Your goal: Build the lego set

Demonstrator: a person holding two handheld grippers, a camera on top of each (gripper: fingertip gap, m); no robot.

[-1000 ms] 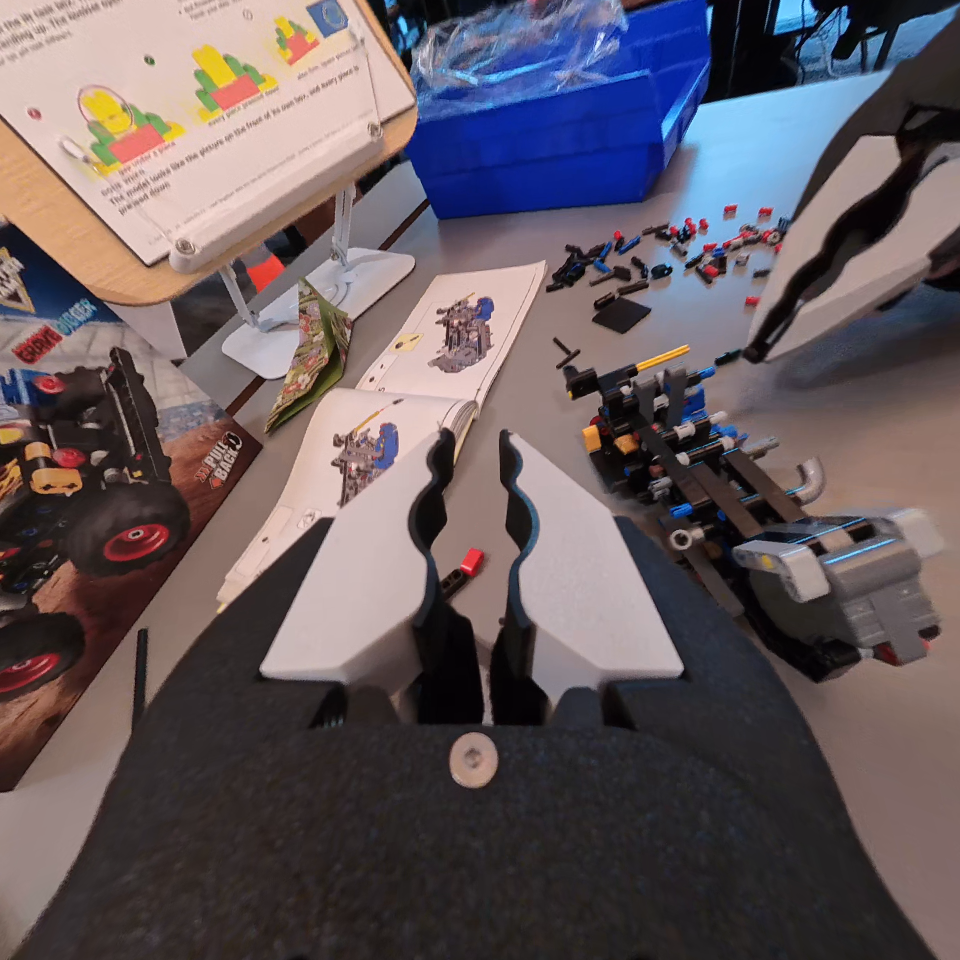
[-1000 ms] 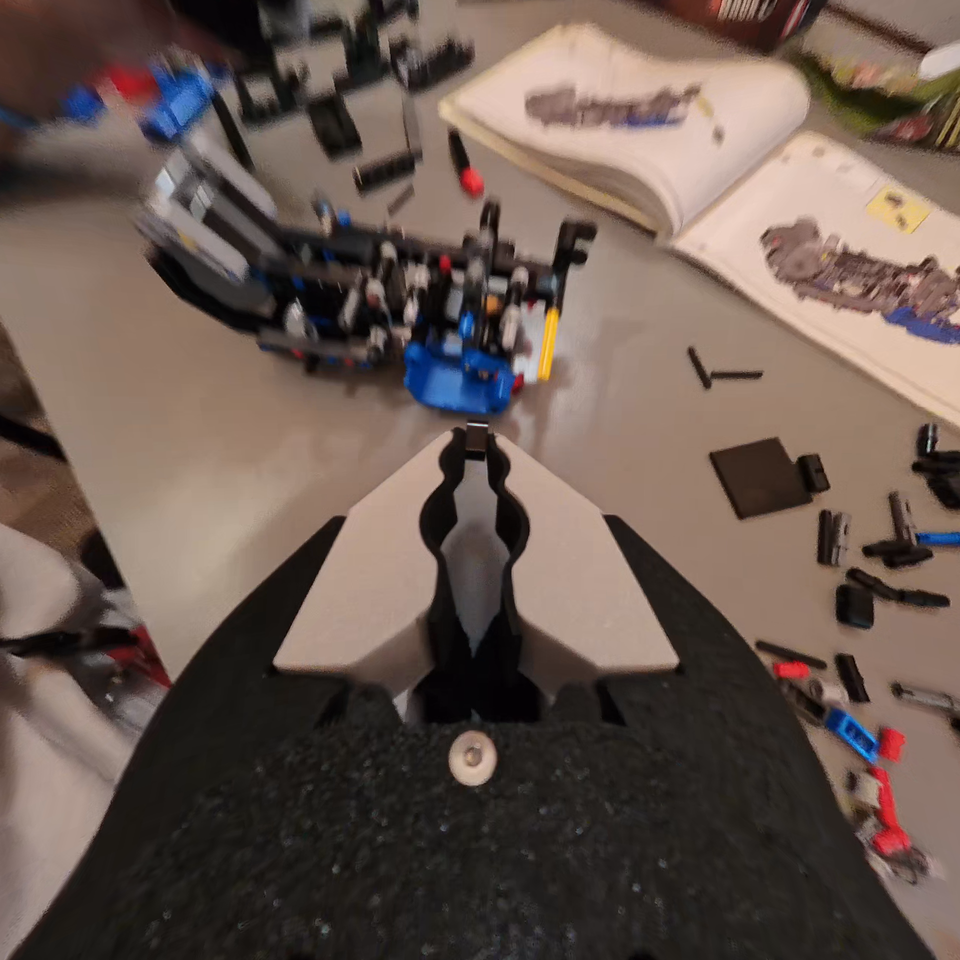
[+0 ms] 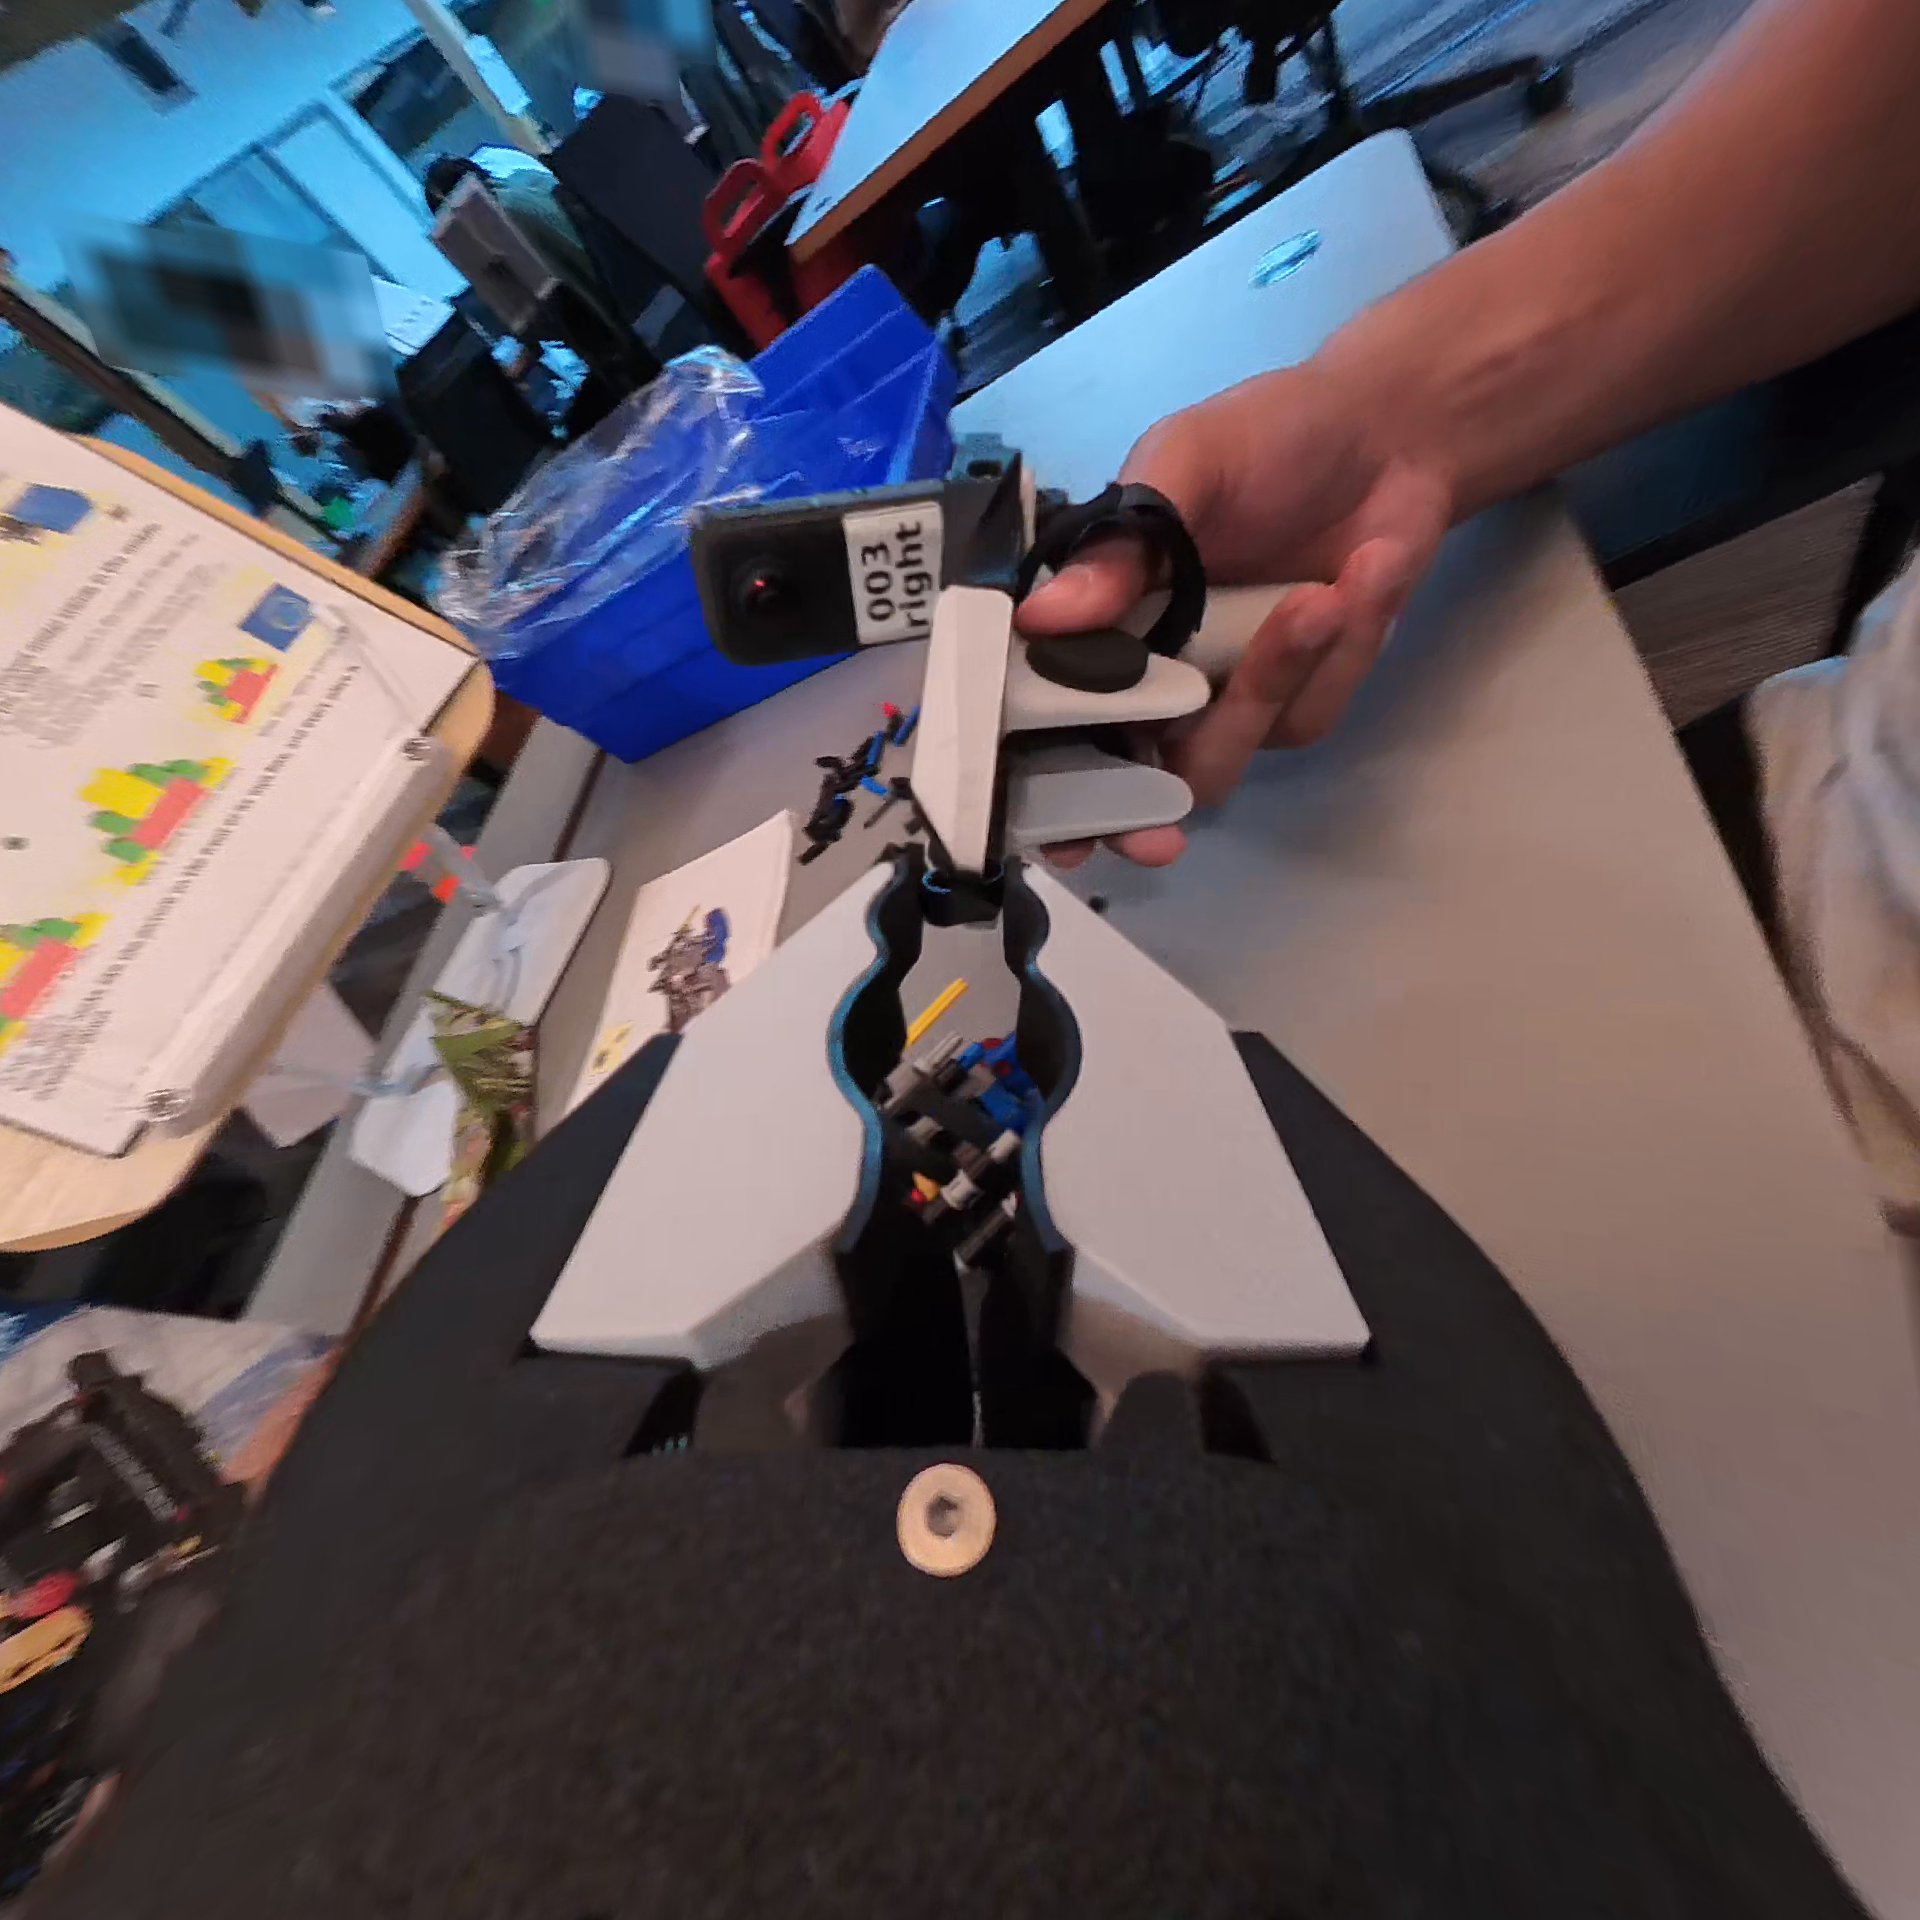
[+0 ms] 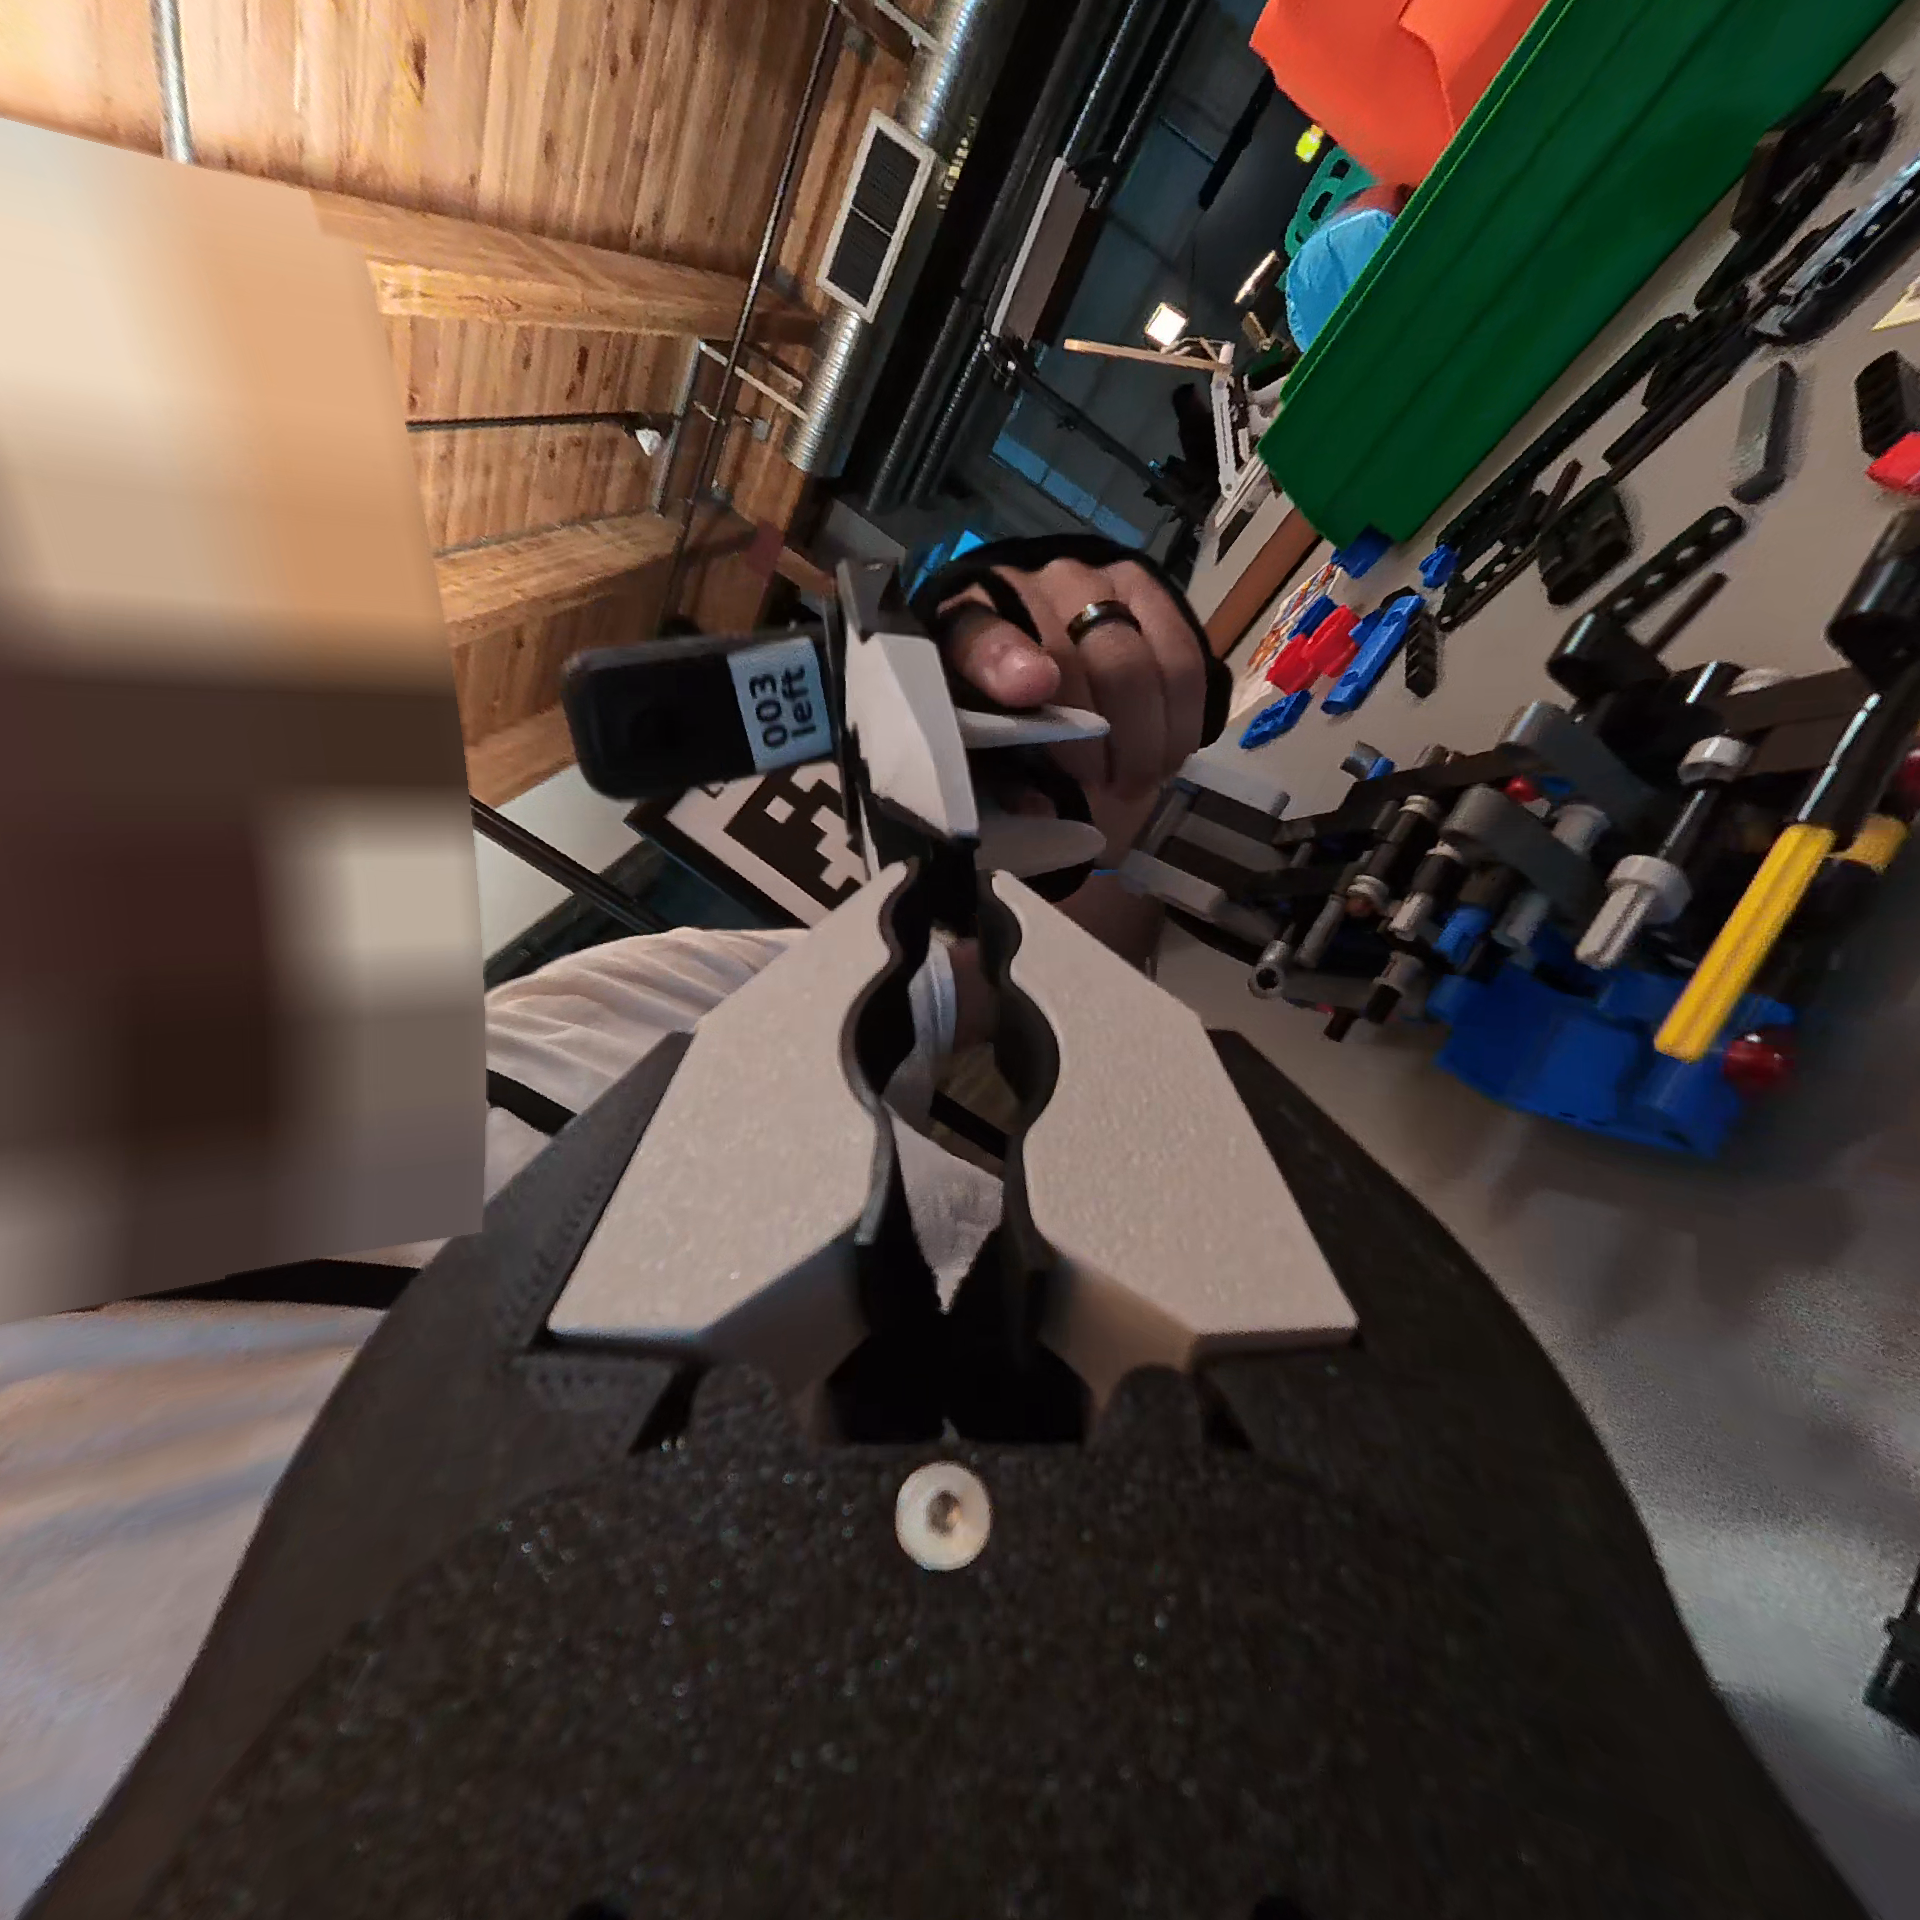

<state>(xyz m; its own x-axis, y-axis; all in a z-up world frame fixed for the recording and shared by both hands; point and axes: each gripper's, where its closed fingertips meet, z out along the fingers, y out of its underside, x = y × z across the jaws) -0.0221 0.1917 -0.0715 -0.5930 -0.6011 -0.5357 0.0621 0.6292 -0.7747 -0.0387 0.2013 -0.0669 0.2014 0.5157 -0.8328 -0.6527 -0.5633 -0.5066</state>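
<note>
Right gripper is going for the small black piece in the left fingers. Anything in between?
Nothing visible. The right gripper already meets the small black piece held at the tips of the left gripper. The half-built model sits lower, clear of them.

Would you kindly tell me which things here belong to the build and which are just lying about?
Build: small black piece, left gripper, right gripper, part-built model, loose pieces, instruction booklet.
Lying about: blue bin, laptop, picture sheet.
</note>
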